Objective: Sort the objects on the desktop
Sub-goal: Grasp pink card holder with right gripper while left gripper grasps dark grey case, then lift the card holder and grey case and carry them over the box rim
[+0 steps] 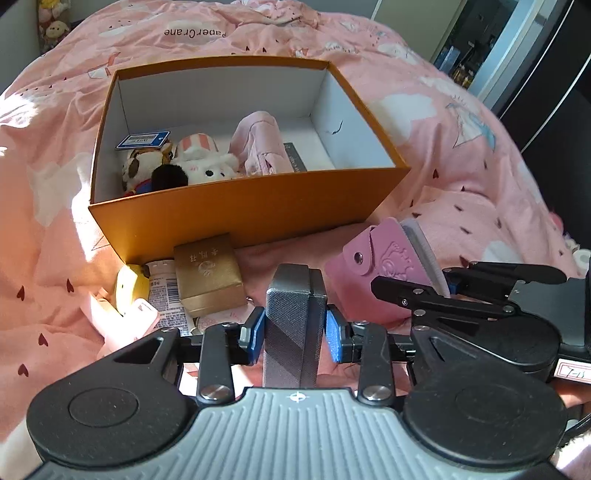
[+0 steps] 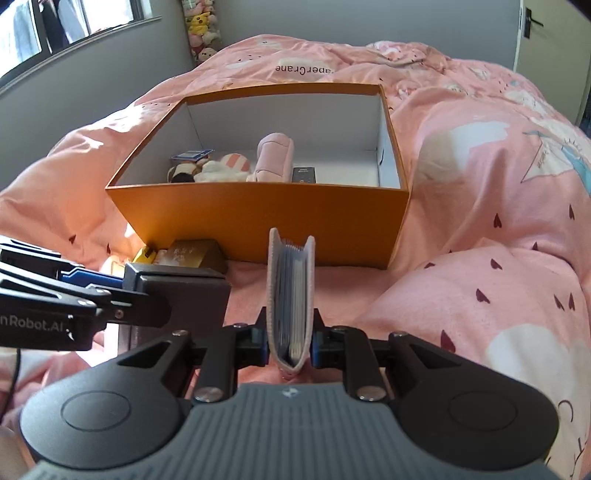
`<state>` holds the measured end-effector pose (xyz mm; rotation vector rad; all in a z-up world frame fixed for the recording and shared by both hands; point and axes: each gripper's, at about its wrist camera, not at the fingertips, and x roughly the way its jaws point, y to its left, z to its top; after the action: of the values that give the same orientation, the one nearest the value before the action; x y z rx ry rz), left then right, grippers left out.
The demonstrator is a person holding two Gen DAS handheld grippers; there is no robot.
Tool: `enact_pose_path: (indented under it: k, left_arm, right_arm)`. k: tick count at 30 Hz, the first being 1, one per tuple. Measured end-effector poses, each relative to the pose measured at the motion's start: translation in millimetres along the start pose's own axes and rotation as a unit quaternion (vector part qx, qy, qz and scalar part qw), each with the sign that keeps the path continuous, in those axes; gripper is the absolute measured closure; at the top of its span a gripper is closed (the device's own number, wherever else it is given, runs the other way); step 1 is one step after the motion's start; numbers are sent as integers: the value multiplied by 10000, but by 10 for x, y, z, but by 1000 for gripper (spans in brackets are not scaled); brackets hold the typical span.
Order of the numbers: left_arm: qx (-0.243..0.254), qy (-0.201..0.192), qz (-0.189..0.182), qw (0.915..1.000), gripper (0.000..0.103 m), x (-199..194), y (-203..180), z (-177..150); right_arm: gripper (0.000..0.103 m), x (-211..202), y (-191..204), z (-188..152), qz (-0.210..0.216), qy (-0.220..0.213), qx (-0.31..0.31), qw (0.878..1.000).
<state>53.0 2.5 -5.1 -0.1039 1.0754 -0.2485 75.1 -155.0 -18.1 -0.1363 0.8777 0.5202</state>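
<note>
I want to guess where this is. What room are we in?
Most likely a bedroom. The orange box sits on a bed's pink quilt, soft toys hang in the corner by a window, and there's a door.

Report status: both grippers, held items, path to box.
Left gripper shut on grey case. Right gripper shut on pink card holder. Orange box open ahead, partly filled. Nothing blocking.
</note>
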Motion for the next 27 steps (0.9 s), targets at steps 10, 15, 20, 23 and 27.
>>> enact_pose_path:
  k: [10, 15, 20, 23, 27]
  left_arm:
    - [-242, 192, 83, 9995, 64, 446, 65, -21]
    - [-448, 17, 134, 9989, 64, 555, 115, 23]
    - [-426, 15, 212, 9989, 63, 606, 107, 13]
    - [-447, -42, 287, 9986, 49, 560, 113, -10]
    - [-237, 55, 310, 9992, 43, 522, 69, -58]
  right_arm:
    - [82, 287, -12, -89, 194, 432, 84, 9988]
    - [82, 349, -80, -93, 243, 420, 241, 9985]
    - [81, 403, -93, -76, 266, 427, 254, 9984]
    - [80, 393, -118, -75, 334, 405, 324, 9981]
    - [80, 368, -135, -85, 382, 383, 398, 9977]
